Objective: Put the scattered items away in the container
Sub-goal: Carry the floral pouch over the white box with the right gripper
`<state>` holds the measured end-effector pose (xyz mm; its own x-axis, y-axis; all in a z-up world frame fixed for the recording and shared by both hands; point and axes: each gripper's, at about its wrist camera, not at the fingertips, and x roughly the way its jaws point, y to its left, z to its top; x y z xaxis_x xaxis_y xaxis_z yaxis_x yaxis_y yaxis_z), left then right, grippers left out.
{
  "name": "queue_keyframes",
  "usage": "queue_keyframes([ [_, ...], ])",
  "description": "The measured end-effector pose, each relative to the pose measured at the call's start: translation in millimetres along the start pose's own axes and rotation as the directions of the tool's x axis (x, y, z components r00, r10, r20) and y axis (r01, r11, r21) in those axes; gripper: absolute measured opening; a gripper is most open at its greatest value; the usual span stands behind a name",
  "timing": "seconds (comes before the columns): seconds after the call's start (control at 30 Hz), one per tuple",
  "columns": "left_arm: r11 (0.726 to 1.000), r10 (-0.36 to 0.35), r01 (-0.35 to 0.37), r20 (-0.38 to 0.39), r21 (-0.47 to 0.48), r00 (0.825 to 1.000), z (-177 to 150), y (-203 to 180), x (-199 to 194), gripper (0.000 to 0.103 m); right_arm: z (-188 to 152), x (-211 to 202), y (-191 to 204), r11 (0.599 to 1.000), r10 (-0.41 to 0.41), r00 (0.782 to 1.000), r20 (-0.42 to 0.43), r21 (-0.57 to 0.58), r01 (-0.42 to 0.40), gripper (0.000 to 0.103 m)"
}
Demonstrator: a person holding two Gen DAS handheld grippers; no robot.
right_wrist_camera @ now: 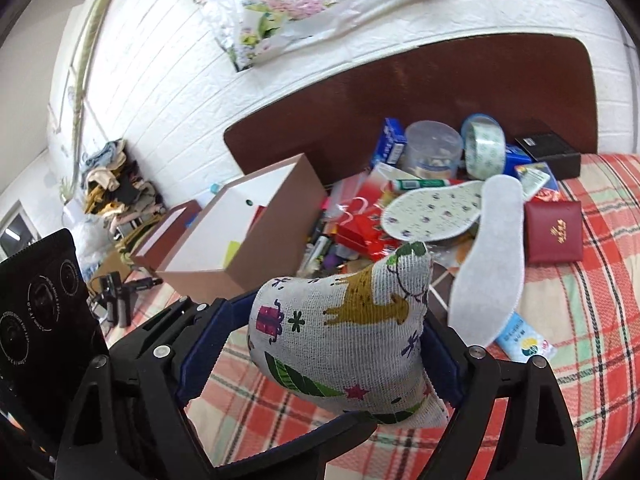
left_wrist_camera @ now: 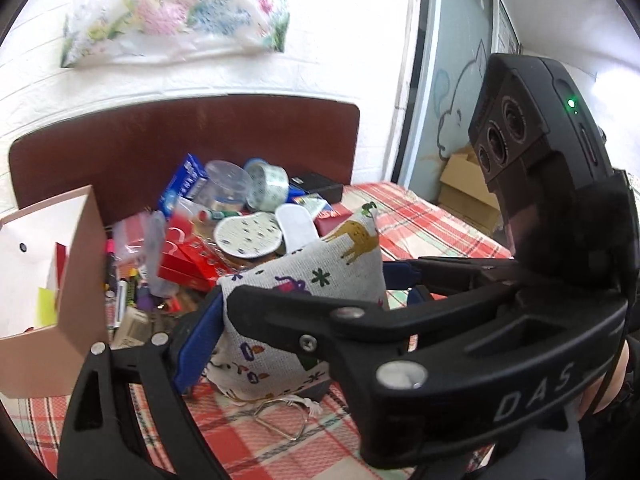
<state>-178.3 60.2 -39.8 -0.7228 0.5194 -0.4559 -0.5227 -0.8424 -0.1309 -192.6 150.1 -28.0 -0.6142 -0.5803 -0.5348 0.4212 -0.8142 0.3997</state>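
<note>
Above the plaid bedcover (right_wrist_camera: 580, 320), a printed fabric pouch (right_wrist_camera: 344, 340) is clasped jointly by the left gripper (left_wrist_camera: 304, 320) and the right gripper (right_wrist_camera: 320, 360), raised clear for carriage to the open cardboard box (right_wrist_camera: 256, 232) beside the clutter.

White brick-pattern wall (right_wrist_camera: 168, 92), dark brown headboard (left_wrist_camera: 184, 140), plaid bedspread (right_wrist_camera: 592, 320), bright daylight.

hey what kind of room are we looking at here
Most likely a bedroom in a home. A brown headboard stands against a white brick-pattern wall, the plaid bedsheet covers a soft surface, and a pile of clothes sits in the far corner.
</note>
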Motion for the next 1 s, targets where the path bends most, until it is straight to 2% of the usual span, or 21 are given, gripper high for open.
queue_keyframes([
  [0.3, 0.997, 0.068, -0.064, 0.084, -0.049, 0.994, 6, 44, -48, 0.09, 19, 24, 59, 0.993, 0.043, 0.999, -0.012, -0.113, -0.044, 0.089],
  [0.5, 0.986, 0.158, -0.15, 0.14, -0.071, 0.977, 15, 96, -78, 0.09, 43, 62, 109, 0.971, 0.104, 0.994, -0.022, -0.212, -0.106, 0.089],
  [0.7, 0.962, 0.27, -0.257, 0.171, -0.094, 0.947, 26, 159, -101, 0.09, 74, 115, 157, 0.937, 0.195, 0.98, -0.041, -0.287, -0.199, 0.089],
  [0.83, 0.936, 0.35, -0.334, 0.182, -0.112, 0.919, 39, 204, -109, 0.09, 99, 153, 186, 0.906, 0.264, 0.963, -0.049, -0.328, -0.266, 0.089],
  [0.93, 0.919, 0.395, -0.383, 0.182, -0.097, 0.901, 49, 231, -108, 0.09, 116, 179, 199, 0.882, 0.315, 0.948, -0.046, -0.354, -0.31, 0.089],
  [1.0, 0.911, 0.412, -0.406, 0.161, -0.071, 0.897, 60, 250, -100, 0.09, 127, 197, 201, 0.874, 0.332, 0.942, -0.043, -0.363, -0.325, 0.089],
])
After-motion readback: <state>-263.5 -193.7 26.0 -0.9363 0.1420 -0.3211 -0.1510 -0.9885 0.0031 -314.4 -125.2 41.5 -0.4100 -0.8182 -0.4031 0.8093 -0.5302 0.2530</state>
